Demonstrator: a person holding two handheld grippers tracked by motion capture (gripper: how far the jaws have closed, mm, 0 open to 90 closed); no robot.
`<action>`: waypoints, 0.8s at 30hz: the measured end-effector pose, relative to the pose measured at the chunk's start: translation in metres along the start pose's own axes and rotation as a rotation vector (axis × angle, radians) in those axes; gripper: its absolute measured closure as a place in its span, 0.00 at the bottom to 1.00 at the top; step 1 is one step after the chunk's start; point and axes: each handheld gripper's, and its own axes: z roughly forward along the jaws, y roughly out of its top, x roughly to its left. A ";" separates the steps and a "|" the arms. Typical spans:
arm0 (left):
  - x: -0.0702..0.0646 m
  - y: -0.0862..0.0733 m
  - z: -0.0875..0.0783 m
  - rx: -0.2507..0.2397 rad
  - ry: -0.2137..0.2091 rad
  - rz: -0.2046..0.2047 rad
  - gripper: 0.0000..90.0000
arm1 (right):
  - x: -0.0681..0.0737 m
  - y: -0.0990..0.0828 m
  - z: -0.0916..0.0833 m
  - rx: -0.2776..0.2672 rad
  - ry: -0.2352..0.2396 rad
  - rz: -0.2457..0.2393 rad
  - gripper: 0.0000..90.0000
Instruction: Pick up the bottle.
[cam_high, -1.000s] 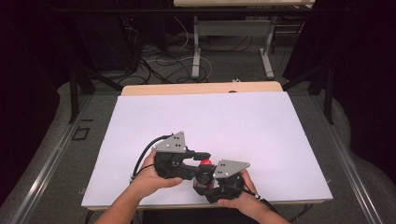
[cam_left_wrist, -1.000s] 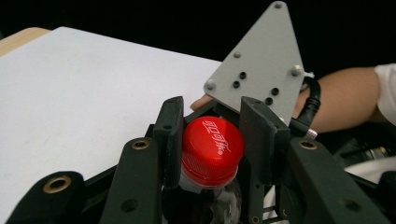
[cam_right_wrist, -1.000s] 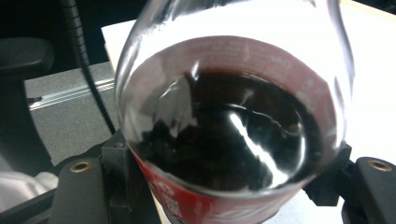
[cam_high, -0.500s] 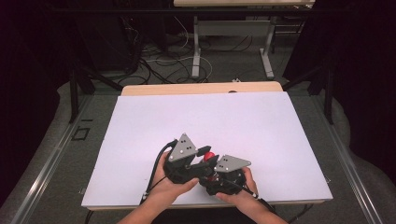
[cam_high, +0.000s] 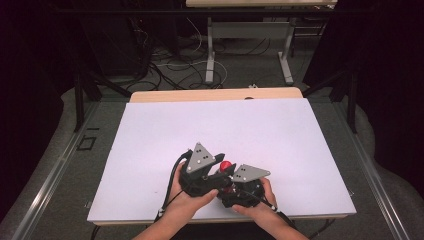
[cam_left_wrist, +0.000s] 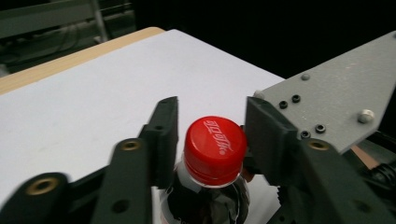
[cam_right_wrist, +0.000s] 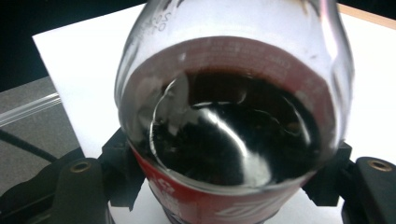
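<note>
Cola bottle (cam_right_wrist: 233, 116), part-filled with dark drink and wrapped in a red label, stands near the front edge of the white table (cam_high: 165, 130), a little right of that edge's middle, clamped around its body by the right gripper (cam_high: 231, 186), whose two black jaws press against the label from either side in the right gripper view. At the left of the bottle in the high view, the left gripper (cam_left_wrist: 212, 128) reaches across its top; its jaws have just been opening and now stand slightly apart on either side of the red cap (cam_left_wrist: 215, 148), a narrow gap showing between each pad and the cap's rim in the left gripper view. A person's hands hold both grippers close together, the grey three-cornered plates almost side by side, while the red cap (cam_high: 226, 165) peeks out between them in the high view.
</note>
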 end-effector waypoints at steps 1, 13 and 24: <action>0.002 0.000 -0.001 -0.004 -0.006 -0.009 0.58 | 0.000 0.000 0.000 0.000 0.000 0.000 0.32; 0.056 0.008 -0.013 0.038 -0.467 0.140 0.50 | 0.003 0.002 -0.002 -0.021 0.098 -0.040 0.32; 0.063 0.005 0.000 0.065 -0.616 0.202 0.65 | 0.013 0.003 0.000 -0.011 0.167 -0.077 0.32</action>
